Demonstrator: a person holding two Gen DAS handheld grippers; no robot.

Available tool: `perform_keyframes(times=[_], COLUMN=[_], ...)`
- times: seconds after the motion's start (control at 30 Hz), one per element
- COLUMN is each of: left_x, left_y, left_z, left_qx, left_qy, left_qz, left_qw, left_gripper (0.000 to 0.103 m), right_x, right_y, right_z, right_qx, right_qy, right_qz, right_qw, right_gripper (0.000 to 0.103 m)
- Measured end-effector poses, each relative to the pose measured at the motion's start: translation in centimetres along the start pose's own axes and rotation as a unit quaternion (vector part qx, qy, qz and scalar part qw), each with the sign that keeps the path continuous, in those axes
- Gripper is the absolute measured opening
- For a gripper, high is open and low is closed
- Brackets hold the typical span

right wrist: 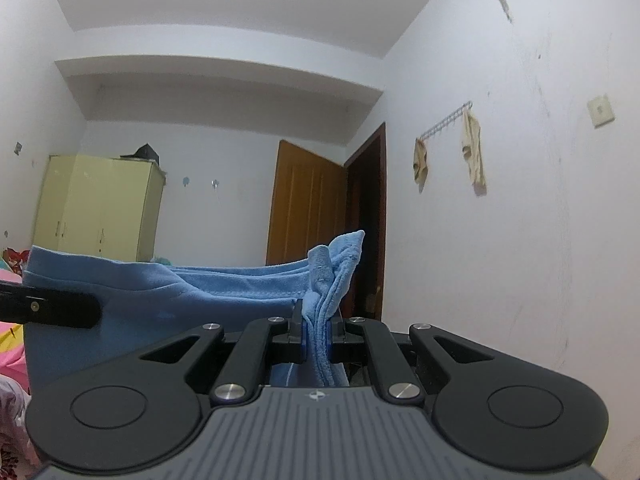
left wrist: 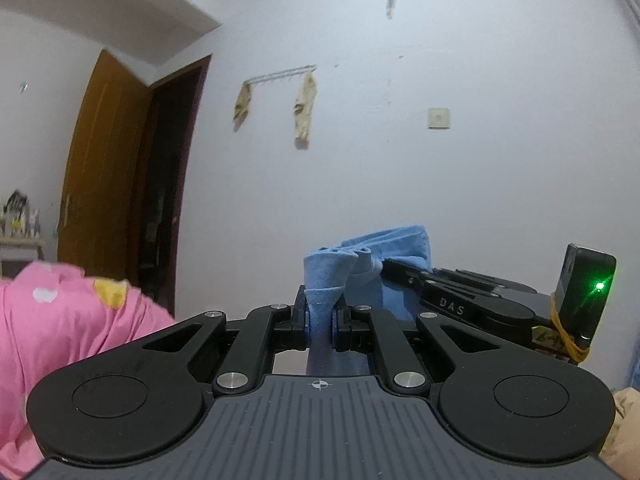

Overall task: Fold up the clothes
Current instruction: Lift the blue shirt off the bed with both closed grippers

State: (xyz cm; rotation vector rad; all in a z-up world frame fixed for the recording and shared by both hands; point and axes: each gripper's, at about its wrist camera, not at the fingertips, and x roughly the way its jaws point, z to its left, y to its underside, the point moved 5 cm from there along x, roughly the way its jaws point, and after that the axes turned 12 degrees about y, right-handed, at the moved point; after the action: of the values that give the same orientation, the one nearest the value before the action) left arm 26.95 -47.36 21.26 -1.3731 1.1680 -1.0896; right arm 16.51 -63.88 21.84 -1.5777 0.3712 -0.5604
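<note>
Left wrist view: your left gripper [left wrist: 320, 316] points level, pinching the blue garment [left wrist: 324, 276]; your right gripper [right wrist: 316, 328] pinches it too.

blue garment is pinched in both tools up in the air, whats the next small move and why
Probably lower both together toward the pink bedding. The left tool and right tool are each shut on the blue garment, which hangs stretched between them with nothing visibly supporting it, so it likely needs laying flat before a fold.

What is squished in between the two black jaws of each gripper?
Blue cloth. The left wrist view shows a bunched bit pinched in the left gripper; the right wrist view shows folded layers pinched in the right gripper.
</note>
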Motion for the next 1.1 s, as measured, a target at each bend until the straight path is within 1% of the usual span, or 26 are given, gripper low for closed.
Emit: perform_keyframes(times=[0.07, 0.13, 0.27, 0.43, 0.6, 0.67, 0.73, 0.87, 1.1], left_x=[0.5, 0.9, 1.6, 2.5, 2.7, 2.7, 3.0, 3.0, 3.3], left_y=[0.5, 1.2, 3.1, 6.8, 10.3, 10.9, 10.7, 10.1, 10.4], left_z=[1.6, 3.6, 8.0, 13.1, 16.1, 16.7, 17.0, 17.5, 18.7], left_qx=[-0.018, -0.045, -0.106, -0.198, -0.259, -0.274, -0.279, -0.292, -0.304], left_qy=[-0.012, -0.022, -0.046, -0.063, -0.07, -0.07, -0.067, -0.059, -0.054], left_qz=[0.009, 0.015, 0.029, 0.059, 0.077, 0.08, 0.076, 0.062, 0.057], left_qw=[0.9997, 0.9986, 0.9929, 0.9763, 0.9602, 0.956, 0.955, 0.9526, 0.9496], left_gripper=[0.007, 0.006, 0.005, 0.004, 0.004, 0.003, 0.003, 0.003, 0.003], right_x=[1.4, 2.9, 6.2, 10.5, 12.6, 13.0, 13.4, 15.1, 15.9], right_y=[0.8, 1.7, 3.7, 7.4, 11.1, 11.8, 12.1, 11.1, 10.6], right_z=[0.6, 1.4, 3.5, 5.9, 7.8, 8.4, 8.7, 8.9, 8.7], right_qx=[-0.005, -0.012, -0.032, -0.056, -0.106, -0.119, -0.123, -0.118, -0.101], right_qy=[-0.005, -0.011, -0.03, -0.051, -0.065, -0.065, -0.064, -0.067, -0.068], right_qz=[0.016, 0.032, 0.068, 0.137, 0.192, 0.204, 0.211, 0.214, 0.212], right_qw=[1.0, 0.999, 0.997, 0.988, 0.974, 0.97, 0.968, 0.967, 0.97], right_gripper=[0.007, 0.007, 0.007, 0.007, 0.007, 0.007, 0.007, 0.007, 0.007])
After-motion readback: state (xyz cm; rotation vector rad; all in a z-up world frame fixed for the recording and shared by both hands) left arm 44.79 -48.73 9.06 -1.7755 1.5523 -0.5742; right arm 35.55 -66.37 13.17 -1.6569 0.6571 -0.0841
